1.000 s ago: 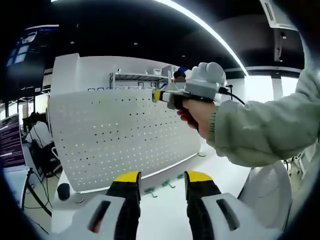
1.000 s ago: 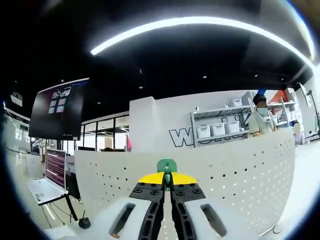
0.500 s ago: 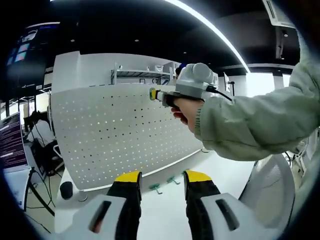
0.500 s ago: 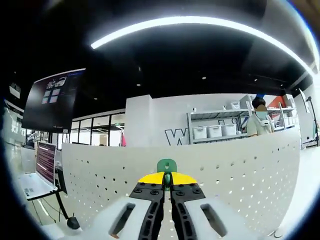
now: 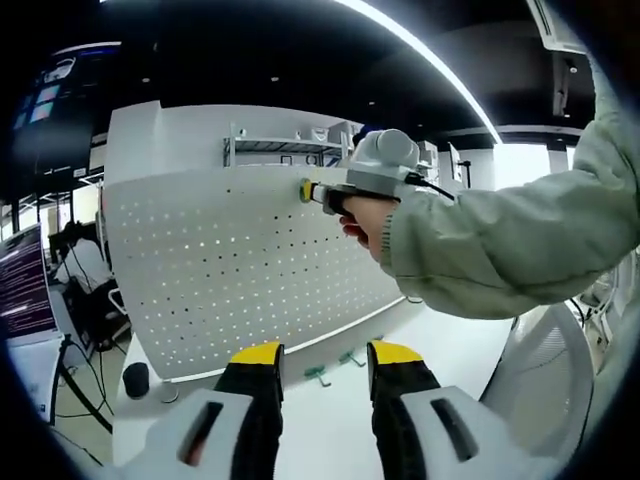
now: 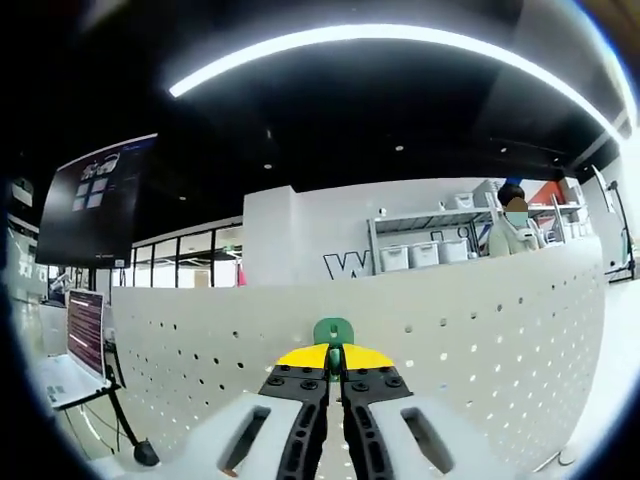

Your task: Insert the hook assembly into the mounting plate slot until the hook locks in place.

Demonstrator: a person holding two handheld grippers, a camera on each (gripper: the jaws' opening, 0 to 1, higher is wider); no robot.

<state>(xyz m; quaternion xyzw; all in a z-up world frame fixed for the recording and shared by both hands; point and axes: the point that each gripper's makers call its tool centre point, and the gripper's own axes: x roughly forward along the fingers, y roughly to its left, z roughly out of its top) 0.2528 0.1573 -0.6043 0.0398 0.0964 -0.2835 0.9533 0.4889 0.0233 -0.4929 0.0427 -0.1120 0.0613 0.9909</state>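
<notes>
The white perforated mounting plate (image 5: 240, 270) stands upright on the white table (image 5: 330, 430). My right gripper (image 5: 308, 191), held by a hand in a pale green sleeve, hovers at the plate's upper edge. In the right gripper view that gripper (image 6: 334, 358) is shut on a green hook (image 6: 333, 331), which points at the plate (image 6: 480, 330) close ahead. Whether the hook touches the plate I cannot tell. My left gripper (image 5: 320, 356) is low in front of the plate, open, with nothing between its yellow-tipped jaws. Two more green hooks (image 5: 318, 375) (image 5: 350, 358) lie on the table at the plate's foot.
A small black round object (image 5: 137, 380) sits on the table left of the plate. Left of it is a monitor (image 5: 20, 295). A white chair back (image 5: 545, 385) rises at the right. Behind the plate are shelves with bins (image 6: 420, 255) and a person (image 6: 512, 225).
The right gripper with the green hook has moved a little left along the plate's upper edge and closer to it. The left gripper stays open and low.
</notes>
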